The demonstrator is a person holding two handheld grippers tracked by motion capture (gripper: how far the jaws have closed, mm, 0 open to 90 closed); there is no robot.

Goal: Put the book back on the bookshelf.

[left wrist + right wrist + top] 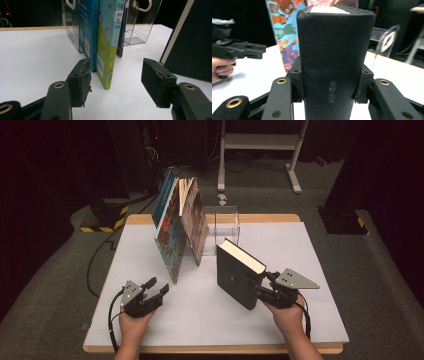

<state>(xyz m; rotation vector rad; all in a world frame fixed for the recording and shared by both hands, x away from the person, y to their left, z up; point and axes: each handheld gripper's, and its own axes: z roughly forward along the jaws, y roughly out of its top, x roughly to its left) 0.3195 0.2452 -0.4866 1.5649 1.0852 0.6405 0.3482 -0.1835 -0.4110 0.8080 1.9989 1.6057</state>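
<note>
A thick black hardcover book (236,276) stands upright on the white table (200,320), right of centre. My right gripper (263,287) is shut on its spine, and in the right gripper view both pads press the book (332,50) from either side. My left gripper (156,289) rests near the front left with its jaws open and empty. Ahead of the left gripper (116,80) stand several thin picture books (106,50), leaning together. These colourful books (175,232) lean against a clear acrylic bookend (227,225) at the table's back middle. The black book (192,42) also shows at the right edge of the left gripper view.
Behind the table stands a white metal frame (260,142) on the grey carpet. A yellow-and-black striped base (102,222) and cables lie off the back left corner. The left hand with its gripper (239,50) shows at the left of the right gripper view.
</note>
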